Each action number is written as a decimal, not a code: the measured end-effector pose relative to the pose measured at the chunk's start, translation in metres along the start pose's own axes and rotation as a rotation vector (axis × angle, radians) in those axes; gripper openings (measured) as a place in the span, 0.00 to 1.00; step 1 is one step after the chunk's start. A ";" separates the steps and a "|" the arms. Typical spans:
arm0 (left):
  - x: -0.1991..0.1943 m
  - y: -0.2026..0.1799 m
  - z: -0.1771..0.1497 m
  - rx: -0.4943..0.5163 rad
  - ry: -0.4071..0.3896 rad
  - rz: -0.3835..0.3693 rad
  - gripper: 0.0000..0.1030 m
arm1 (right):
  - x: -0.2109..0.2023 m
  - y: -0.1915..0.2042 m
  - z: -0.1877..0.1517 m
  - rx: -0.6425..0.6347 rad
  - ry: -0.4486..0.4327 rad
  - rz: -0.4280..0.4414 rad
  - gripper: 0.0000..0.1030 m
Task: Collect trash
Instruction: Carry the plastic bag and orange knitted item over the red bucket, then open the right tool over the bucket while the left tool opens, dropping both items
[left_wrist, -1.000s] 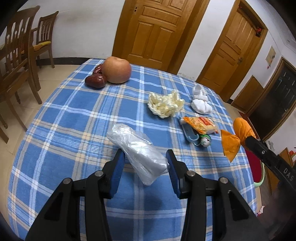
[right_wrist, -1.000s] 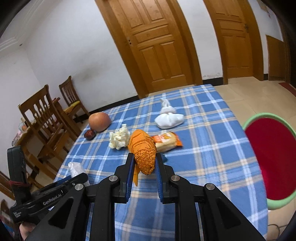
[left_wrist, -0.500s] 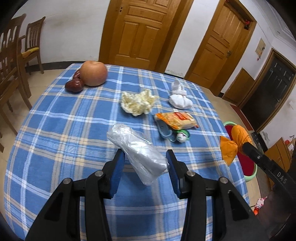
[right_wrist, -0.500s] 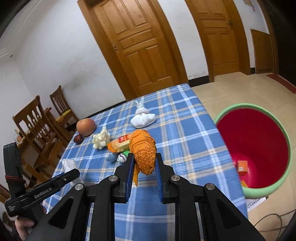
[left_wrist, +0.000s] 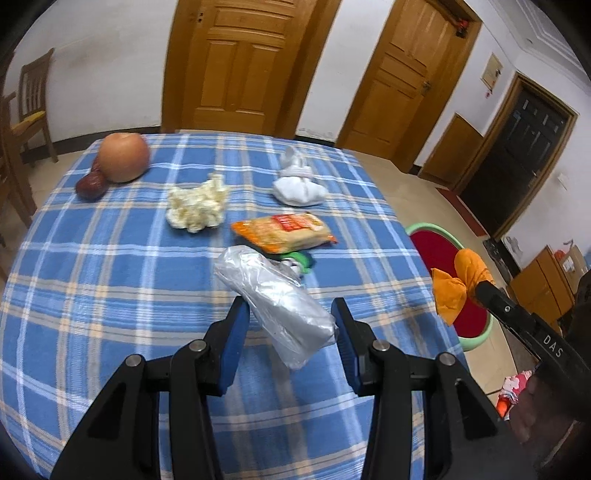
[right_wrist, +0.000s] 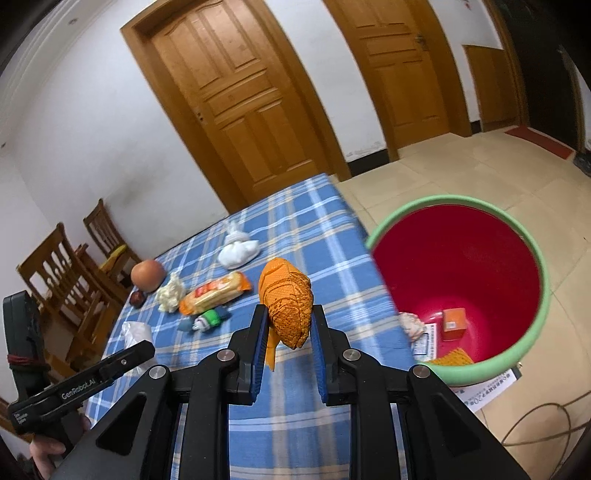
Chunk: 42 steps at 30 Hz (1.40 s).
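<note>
Closest in, the left gripper (left_wrist: 290, 325) grasps a crumpled clear plastic bag (left_wrist: 275, 301) between its blue pads, the bag sticking forward and up from the jaws above the blue plaid tablecloth (left_wrist: 110, 277). Just beyond the bag's far end lies a small green and white item (left_wrist: 297, 260), partly hidden, and touching it farther on an orange snack packet (left_wrist: 284, 230). Ahead and to the left of that sits a wad of yellowish crumpled paper (left_wrist: 197, 203); ahead and to the right, a white knotted bundle (left_wrist: 299, 184). At the far left corner of the table a round brownish fruit (left_wrist: 123, 157) rests against a dark red one (left_wrist: 90, 184).

Likewise the right gripper (right_wrist: 288, 325) is clenched on a scrunched orange wrapper (right_wrist: 286, 299), which stands up between its pads; a flap hangs below them. It hovers over the table's right edge. Right of and below the fingers stands a red bin with a green rim (right_wrist: 539, 258) on the tiled floor, with a small orange box (right_wrist: 453, 323) and scraps of paper at its bottom. To the left, a hand (right_wrist: 44, 448) holds the other gripper. Farther off stand wooden chairs (right_wrist: 55, 273) and wooden doors (right_wrist: 236, 96).
</note>
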<state>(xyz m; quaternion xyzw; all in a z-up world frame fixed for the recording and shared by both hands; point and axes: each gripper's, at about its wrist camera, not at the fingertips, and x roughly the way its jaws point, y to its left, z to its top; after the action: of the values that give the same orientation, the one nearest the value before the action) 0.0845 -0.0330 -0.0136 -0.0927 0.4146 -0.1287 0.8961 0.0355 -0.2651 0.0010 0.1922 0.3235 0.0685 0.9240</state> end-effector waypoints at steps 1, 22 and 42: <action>0.002 -0.005 0.001 0.010 0.004 -0.005 0.45 | -0.002 -0.003 0.000 0.006 -0.004 -0.004 0.22; 0.047 -0.103 0.011 0.194 0.084 -0.124 0.45 | -0.026 -0.098 0.007 0.166 -0.052 -0.178 0.24; 0.083 -0.152 0.011 0.276 0.131 -0.183 0.45 | -0.025 -0.134 0.004 0.240 -0.051 -0.241 0.37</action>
<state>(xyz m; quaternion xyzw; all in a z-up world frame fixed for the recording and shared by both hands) 0.1211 -0.2026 -0.0251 0.0027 0.4405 -0.2711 0.8558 0.0185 -0.3950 -0.0354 0.2626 0.3266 -0.0869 0.9038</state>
